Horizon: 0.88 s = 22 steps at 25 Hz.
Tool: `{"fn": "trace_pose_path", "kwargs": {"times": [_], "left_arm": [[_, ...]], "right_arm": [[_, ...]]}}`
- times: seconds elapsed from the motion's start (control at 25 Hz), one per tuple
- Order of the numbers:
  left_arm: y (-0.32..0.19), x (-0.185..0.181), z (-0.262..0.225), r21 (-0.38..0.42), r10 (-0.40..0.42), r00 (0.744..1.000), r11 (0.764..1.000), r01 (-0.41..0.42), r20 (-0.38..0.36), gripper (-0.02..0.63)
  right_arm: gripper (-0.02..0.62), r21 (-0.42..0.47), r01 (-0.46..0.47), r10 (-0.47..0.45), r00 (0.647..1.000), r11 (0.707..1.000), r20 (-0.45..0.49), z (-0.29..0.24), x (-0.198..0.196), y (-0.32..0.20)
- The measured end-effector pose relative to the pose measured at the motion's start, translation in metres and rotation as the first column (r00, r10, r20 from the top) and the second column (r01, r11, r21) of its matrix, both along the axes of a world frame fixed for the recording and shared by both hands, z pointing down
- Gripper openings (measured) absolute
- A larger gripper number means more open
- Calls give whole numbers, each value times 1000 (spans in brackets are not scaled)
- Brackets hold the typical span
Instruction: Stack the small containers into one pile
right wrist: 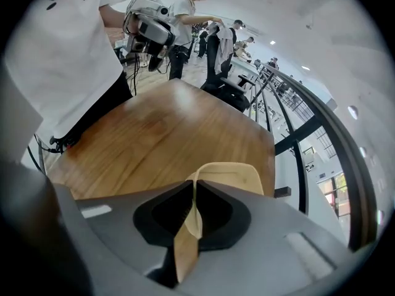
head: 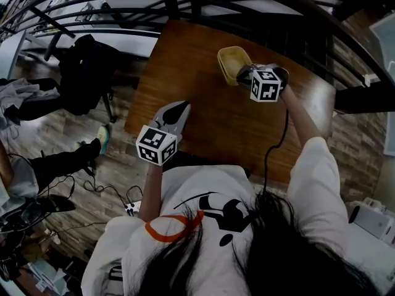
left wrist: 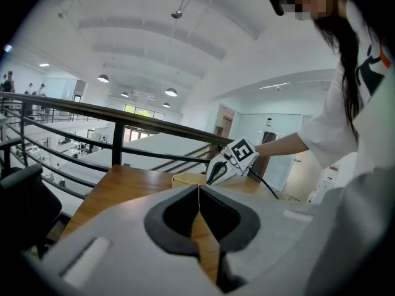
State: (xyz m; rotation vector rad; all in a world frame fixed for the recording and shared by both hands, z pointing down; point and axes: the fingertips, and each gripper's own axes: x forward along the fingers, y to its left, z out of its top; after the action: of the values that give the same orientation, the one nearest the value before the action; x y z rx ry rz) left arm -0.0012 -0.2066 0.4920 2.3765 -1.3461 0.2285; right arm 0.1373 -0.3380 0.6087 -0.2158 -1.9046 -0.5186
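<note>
Right claw (right wrist: 194, 187) tight on container (right wrist: 233, 176) rim

Open-plan office mezzanine: black railing (left wrist: 123, 119), wooden table (head: 203, 97), office chair (head: 86, 73), pendant lamps (left wrist: 171, 92) under a high white ceiling (left wrist: 185, 48).

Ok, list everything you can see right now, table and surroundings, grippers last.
table: one, brown wood, centre of the head view.
container: one visible, pale yellow, far part of the table; whether more are nested inside cannot be told.
railing: one, black, beyond the table's far edge.
office chair: one, black, on the floor left of the table.
cable: one, black, running from the right gripper.
left gripper: jaws together, empty, above the table's near left edge.
right gripper: jaws closed on the container's rim.
</note>
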Motion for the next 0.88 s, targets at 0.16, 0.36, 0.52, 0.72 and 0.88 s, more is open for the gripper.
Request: {"fn": "trace_pose_path", "kwargs": {"times": [0.16,0.36,0.52,0.72,0.88], "left_arm": [[1,2,2,-3,6,1000,1000,-6,6,0],[0,5,0,-1,21,1000,1000,-21,10,0],[0,7,-3,7,28,1000,1000,-28,10,0],[2,8,-6,14,30,999,999,-30,12,0],[3,7,-8,20,34,999,999,-34,14,0]], "right_arm": [[114,-28,-56,57,998,998,24,2,2,-1],[117,-47,-114,117,990,992,74,-7,0,2],[114,-80,-179,188,973,981,132,-16,-1,3],[103,-126,-284,307,923,950,233,-34,-1,8],[98,-203,-355,405,853,913,329,-52,-6,23]]}}
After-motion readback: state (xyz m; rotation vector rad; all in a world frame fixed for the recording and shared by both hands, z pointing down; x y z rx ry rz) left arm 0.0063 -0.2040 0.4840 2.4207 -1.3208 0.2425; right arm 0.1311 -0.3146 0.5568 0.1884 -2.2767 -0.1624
